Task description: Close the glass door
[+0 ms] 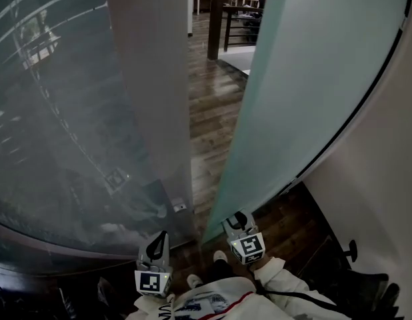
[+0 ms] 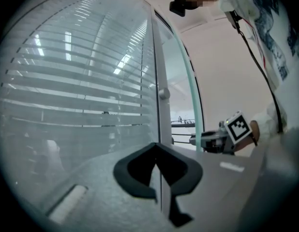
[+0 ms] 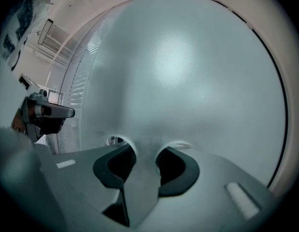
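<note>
The frosted, pale green glass door (image 1: 306,85) stands ajar at the right of a doorway. Its face fills the right gripper view (image 3: 188,71). My right gripper (image 1: 234,217) is low against that face near the door's free edge, its jaws (image 3: 145,149) apart with nothing between them and the tips close to the glass. My left gripper (image 1: 161,235) is at the foot of the grey frame post (image 1: 159,99), pointing along the post (image 2: 159,81). Its jaws (image 2: 157,146) meet at the tips and hold nothing. Each gripper shows in the other's view: right gripper (image 2: 207,140), left gripper (image 3: 48,111).
A glass wall with blinds (image 1: 59,112) runs left of the post. Wood floor (image 1: 209,112) shows through the gap, with a dark post (image 1: 216,25) and railing (image 1: 243,25) beyond. A white wall (image 1: 379,199) is to the right, and a small metal floor fitting (image 1: 179,207) sits at the post's base.
</note>
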The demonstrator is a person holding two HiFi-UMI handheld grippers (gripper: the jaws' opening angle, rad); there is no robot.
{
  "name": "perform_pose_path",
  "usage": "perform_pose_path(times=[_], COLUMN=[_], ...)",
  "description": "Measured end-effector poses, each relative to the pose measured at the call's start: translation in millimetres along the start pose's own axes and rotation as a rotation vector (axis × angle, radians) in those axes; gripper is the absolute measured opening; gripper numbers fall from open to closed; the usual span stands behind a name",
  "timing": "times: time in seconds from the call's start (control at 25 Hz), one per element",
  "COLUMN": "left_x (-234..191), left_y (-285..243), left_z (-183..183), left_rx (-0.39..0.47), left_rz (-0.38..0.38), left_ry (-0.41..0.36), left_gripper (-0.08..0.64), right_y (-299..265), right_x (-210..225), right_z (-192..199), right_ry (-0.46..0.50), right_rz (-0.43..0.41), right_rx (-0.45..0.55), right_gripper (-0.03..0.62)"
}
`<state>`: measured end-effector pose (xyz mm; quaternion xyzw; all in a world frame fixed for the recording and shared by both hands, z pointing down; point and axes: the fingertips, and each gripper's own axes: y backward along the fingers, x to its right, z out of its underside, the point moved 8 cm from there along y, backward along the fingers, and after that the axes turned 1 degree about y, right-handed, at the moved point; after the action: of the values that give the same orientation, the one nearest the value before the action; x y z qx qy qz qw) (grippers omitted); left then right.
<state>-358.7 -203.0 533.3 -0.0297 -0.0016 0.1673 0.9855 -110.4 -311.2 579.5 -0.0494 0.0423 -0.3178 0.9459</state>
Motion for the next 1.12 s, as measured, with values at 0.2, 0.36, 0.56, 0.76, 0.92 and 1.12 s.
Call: perform_pose_path(times=[0.2,0.36,0.56,0.76,0.92,1.12], left_x=[-4,-2,-8,-8,-9,-5], left_y=[0,2,3,1,2,1], left_z=[-1,0,0,3,5,5], left_rx=[-0.007,-0.018,-0.033,-0.036,-0.039,-0.042], left_rz=[-0.002,0.008,0.012,0.025,0.024,0.011], left_ry=[-0.015,-0.006,-0.002,-0.004,-0.003,0.001], left_gripper=[-0.002,-0.002,-0.002,-0.002,-0.002,-0.002], right_y=[-9,-13,-24,-34,-40,-45], right_x=[-1,1,1,3,4,11], right_z=[-2,-1,-6,-3,-2,-1], right_ry=[-0.003,-0.003,-0.002,-0.004,-0.004,-0.006], right_rz=[0.007,0.016,0.027,0.032,0.035,0.032], right_rx=[0.012,0.008,0.003,0.0,0.0,-0.002], right_gripper=[0.126,0.126,0.126,0.126,0.126,0.126])
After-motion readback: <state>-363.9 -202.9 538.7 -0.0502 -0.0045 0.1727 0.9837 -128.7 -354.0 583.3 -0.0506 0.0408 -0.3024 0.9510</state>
